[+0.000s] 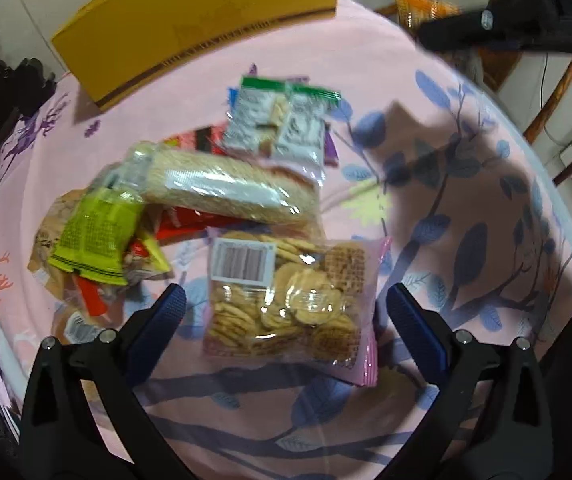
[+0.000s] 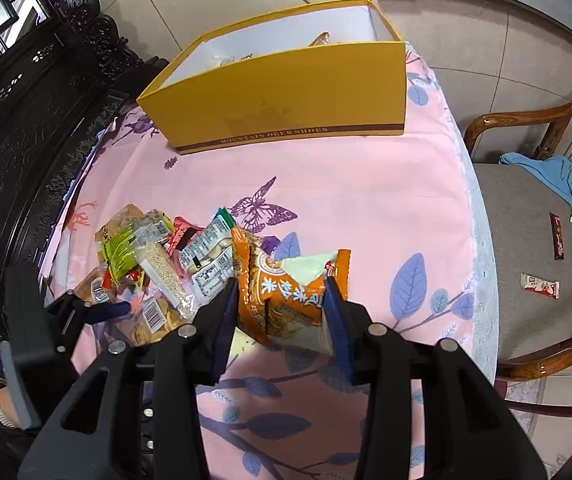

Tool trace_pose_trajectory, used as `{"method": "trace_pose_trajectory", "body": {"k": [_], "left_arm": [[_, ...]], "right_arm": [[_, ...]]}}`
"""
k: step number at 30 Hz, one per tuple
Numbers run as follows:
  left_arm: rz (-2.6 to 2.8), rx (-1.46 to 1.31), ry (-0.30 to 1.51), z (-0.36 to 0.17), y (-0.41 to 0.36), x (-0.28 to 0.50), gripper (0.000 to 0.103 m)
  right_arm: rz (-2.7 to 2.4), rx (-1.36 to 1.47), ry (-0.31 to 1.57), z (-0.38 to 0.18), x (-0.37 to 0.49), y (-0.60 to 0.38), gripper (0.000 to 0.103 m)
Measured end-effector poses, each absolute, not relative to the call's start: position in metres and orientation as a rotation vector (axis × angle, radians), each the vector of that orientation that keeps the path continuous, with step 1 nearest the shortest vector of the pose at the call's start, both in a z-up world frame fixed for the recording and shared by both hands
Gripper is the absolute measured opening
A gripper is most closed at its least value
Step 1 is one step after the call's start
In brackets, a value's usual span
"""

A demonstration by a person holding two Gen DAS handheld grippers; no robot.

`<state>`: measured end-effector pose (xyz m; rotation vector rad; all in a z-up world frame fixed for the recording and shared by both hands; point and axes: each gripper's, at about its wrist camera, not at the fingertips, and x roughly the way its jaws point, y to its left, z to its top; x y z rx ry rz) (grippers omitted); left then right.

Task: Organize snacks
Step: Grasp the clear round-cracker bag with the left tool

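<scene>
1. here, in the left wrist view, the left gripper (image 1: 286, 300) hangs with its jaws spread wide on either side of a clear bag of round crackers (image 1: 286, 304); the blue pads (image 1: 171, 312) stand apart from the bag and grip nothing.
2. the cracker bag lies flat on the pink leaf-print tablecloth (image 1: 426, 200), nearest of the snack pile (image 1: 189, 200); just beyond it sit a long sesame bar pack (image 1: 229, 188), a yellow-green packet (image 1: 93, 240) to the left and a green-edged clear packet (image 1: 281, 120) farther off.
3. the yellow shoe box (image 1: 189, 28) stands at the far edge of the table, well apart from the pile.
4. next, in the right wrist view, the right gripper (image 2: 281, 300) is narrowed onto an orange snack packet (image 2: 286, 292), both pads pressing its sides so it is held up off the cloth.
5. the shoe box (image 2: 286, 100) is open at the far side, white inside, with a few packets showing in it.
6. the pile (image 2: 157, 256) lies to the left, and the left gripper (image 2: 97, 312) is over its near edge.
7. a wooden chair (image 2: 534, 248) on the right has three small packets and a blue cloth (image 2: 550, 172) on its seat.
</scene>
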<state>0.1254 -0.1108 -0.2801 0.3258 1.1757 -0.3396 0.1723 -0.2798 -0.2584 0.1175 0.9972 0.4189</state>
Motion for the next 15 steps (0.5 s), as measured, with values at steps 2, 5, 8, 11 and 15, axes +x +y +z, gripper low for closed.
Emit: {"method": "trace_pose_trajectory", "body": {"k": [2, 5, 8, 11, 15], "left_arm": [[-0.349, 0.36, 1.212, -0.295, -0.115, 0.125, 0.101], [-0.36, 0.284, 1.185, -0.298, -0.105, 0.125, 0.101], [-0.359, 0.263, 1.171, -0.297, -0.101, 0.124, 0.097], [-0.377, 0.272, 1.155, -0.296, -0.103, 0.121, 0.092], [-0.387, 0.27, 1.138, -0.294, -0.102, 0.118, 0.083]], "right_arm": [[0.417, 0.121, 1.0, -0.258, 0.172, -0.281, 0.043], [0.415, 0.121, 0.996, -0.256, 0.171, -0.281, 0.043], [0.411, 0.128, 0.992, -0.255, 0.17, -0.282, 0.043], [0.405, 0.133, 0.993, -0.254, 0.169, -0.283, 0.043], [0.402, 0.133, 0.992, -0.254, 0.169, -0.283, 0.043]]}}
